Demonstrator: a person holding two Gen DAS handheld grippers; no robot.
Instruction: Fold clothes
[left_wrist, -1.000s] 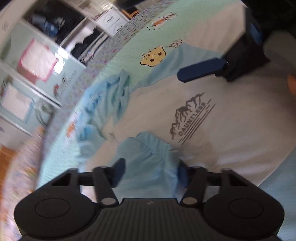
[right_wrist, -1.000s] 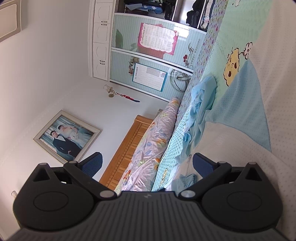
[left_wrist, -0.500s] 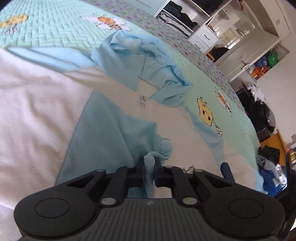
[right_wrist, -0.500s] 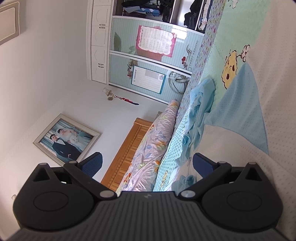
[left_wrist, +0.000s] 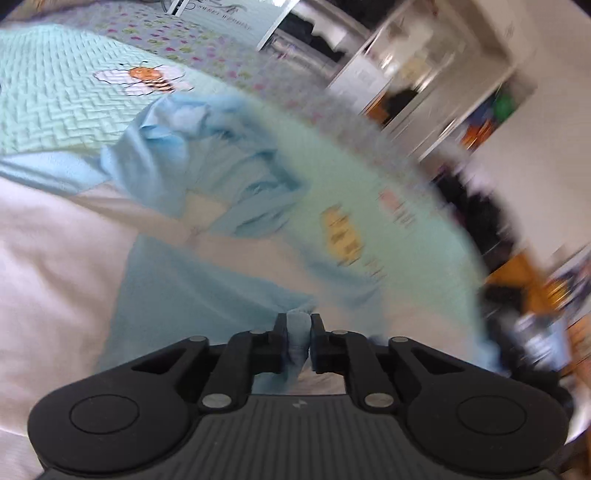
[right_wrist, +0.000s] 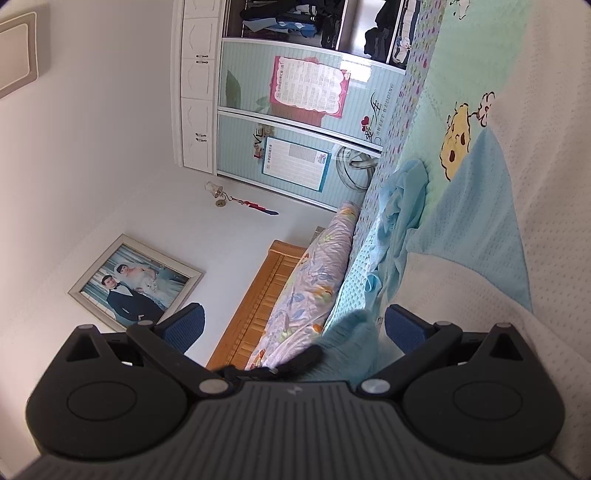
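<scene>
Plainly, two grippers, one blue-and-white garment (left_wrist: 192, 280).

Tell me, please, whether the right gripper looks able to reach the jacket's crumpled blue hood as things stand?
Probably yes. The right gripper stands open and empty, and the hood lies ahead of it on the bedspread, with only flat jacket fabric between them; how far away it is I cannot judge.

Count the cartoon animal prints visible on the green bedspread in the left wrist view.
2: a bee print near the top left, and a blurred yellow print right of the crumpled blue garment. Clothes may hide others.
</scene>
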